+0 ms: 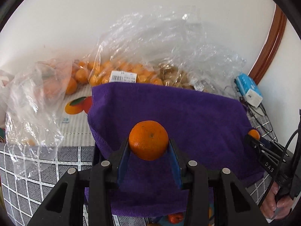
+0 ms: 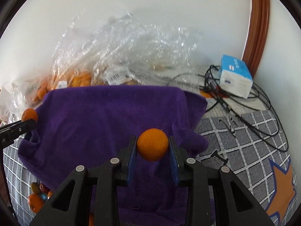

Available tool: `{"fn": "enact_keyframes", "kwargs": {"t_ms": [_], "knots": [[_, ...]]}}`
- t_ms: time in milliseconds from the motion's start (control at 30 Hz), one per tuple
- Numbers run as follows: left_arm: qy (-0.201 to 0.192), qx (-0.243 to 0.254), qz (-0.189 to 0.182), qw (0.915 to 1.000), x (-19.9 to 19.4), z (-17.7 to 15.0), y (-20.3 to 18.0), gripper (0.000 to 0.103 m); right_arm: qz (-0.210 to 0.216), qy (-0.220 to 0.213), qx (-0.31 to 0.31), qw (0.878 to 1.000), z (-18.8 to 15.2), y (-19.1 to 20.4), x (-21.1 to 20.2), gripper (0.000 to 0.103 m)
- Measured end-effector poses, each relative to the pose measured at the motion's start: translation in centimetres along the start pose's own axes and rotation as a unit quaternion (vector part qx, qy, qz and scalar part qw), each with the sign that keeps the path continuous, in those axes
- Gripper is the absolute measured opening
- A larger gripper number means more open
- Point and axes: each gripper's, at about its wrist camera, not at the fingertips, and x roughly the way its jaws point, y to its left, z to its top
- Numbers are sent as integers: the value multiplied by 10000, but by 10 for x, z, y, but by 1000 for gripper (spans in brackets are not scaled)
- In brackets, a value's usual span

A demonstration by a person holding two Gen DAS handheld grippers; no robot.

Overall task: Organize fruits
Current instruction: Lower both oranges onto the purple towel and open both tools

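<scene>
Purple cloth (image 1: pixel 169 113); just behind it, clear bags (image 1: pixel 150 47) of orange fruit. Beside it, a grey, white-checked mat (image 2: pixel 244 141) and a blue-and-white box (image 2: pixel 235 75).

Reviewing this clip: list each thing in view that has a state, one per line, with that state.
left gripper: shut on an orange, held above the purple cloth.
right gripper: shut on a second orange.
purple cloth: draped, covering whatever is beneath.
clear plastic bags: crumpled, holding small oranges.
blue-and-white box: closed, beside tangled black cables.
</scene>
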Motion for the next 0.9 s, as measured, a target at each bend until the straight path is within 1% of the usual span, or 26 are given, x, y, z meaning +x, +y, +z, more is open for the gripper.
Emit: {"fn": "enact_keyframes", "kwargs": {"t_ms": [100, 200, 367, 533, 700, 767, 800, 833, 867, 900], "knots": [[67, 122, 60, 9999, 10, -3, -1, 38, -45, 134, 12, 9999, -2, 1, 12, 32], [116, 210, 59, 9997, 18, -5, -4, 38, -90, 195, -49, 9998, -2, 4, 20, 32], [266, 287, 165, 9991, 29, -9, -6, 38, -141, 302, -150, 9993, -4, 8, 29, 32], [436, 204, 259, 9985, 37, -10, -2, 38, -144, 382, -171, 9990, -4, 9, 36, 32], [409, 301, 298, 9983, 37, -11, -5, 39, -149, 412, -153, 9989, -2, 8, 37, 32], [389, 348, 317, 9981, 39, -11, -8, 39, -124, 444, -132, 9988, -3, 9, 37, 34], [385, 354, 305, 9982, 39, -11, -9, 39, -112, 450, -131, 9988, -3, 9, 36, 38], [403, 353, 296, 9981, 40, -11, -9, 39, -81, 465, -123, 9988, -4, 10, 35, 45], [420, 341, 278, 9981, 40, -11, -9, 40, -64, 484, -112, 9987, -5, 10, 35, 49], [425, 329, 241, 9983, 41, -10, -9, 44, -45, 498, -96, 9987, -5, 10, 33, 54]]}}
